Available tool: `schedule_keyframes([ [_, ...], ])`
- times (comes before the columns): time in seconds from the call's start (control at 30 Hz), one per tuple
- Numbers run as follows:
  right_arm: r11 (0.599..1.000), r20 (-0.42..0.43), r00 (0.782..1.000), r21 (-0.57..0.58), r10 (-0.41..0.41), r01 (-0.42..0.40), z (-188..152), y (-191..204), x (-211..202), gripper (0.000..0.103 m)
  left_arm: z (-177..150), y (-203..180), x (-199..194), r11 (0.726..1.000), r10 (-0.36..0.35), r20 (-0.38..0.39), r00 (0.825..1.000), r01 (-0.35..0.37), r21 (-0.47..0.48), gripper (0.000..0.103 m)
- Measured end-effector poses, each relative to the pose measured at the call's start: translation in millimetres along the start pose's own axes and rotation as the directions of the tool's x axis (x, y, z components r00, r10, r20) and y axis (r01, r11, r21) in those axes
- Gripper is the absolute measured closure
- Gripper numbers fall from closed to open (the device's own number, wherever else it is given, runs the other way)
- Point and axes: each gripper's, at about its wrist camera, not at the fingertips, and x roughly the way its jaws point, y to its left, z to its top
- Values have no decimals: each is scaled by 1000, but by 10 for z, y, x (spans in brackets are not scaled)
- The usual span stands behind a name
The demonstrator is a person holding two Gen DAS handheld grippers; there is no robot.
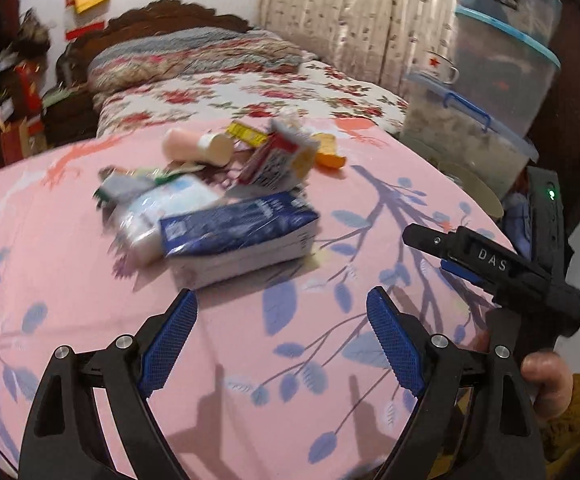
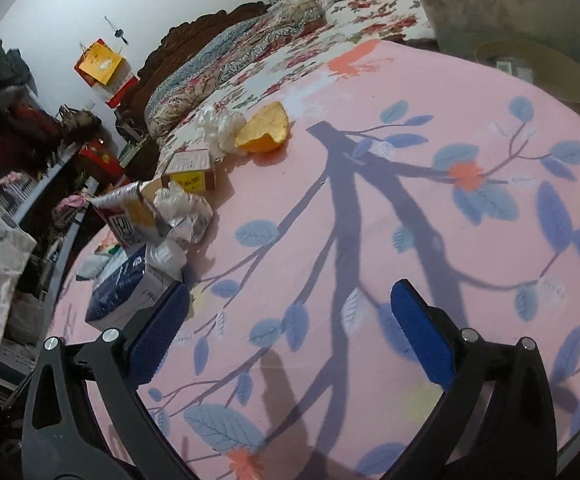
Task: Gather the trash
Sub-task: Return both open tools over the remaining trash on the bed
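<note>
A heap of trash lies on the pink leaf-print cloth (image 1: 249, 340). It holds a blue and white tissue pack (image 1: 237, 236), a red and white carton (image 1: 277, 158), a pink cup (image 1: 197, 146), a yellow box (image 1: 245, 132) and an orange peel (image 1: 328, 152). My left gripper (image 1: 281, 304) is open and empty, just short of the tissue pack. My right gripper (image 2: 290, 296) is open and empty over bare cloth; it also shows in the left wrist view (image 1: 490, 268). In the right wrist view the tissue pack (image 2: 125, 292) lies by the left finger, with the carton (image 2: 129, 220), crumpled white paper (image 2: 221, 124) and peel (image 2: 265, 130) beyond.
A bed with a floral quilt (image 1: 249, 92) lies behind the cloth. Stacked clear storage bins (image 1: 502, 60) stand at the right, with a round tan container (image 2: 538, 72) below them. Cluttered shelves (image 2: 41, 152) fill the left side.
</note>
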Motion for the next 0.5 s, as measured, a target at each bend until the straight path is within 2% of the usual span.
schedule_keyframes([
  [0.1, 999, -8, 1000, -37, -20, 20, -45, 116, 23, 4, -46, 117, -4, 999, 16, -9, 1000, -17, -46, 18],
  [0.23, 996, -51, 998, -90, -27, 22, -116, 261, 112, 7, -90, 223, -57, 996, 23, 8, 1000, -22, -90, 9],
  [0.37, 991, -67, 997, -131, -41, 32, -126, 339, 161, 6, -103, 264, -108, 994, 37, 16, 999, -35, -99, 8],
  [0.5, 989, -81, 996, -145, -33, 21, -134, 359, 174, 3, -117, 277, -97, 995, 45, -7, 999, -46, -90, 8],
])
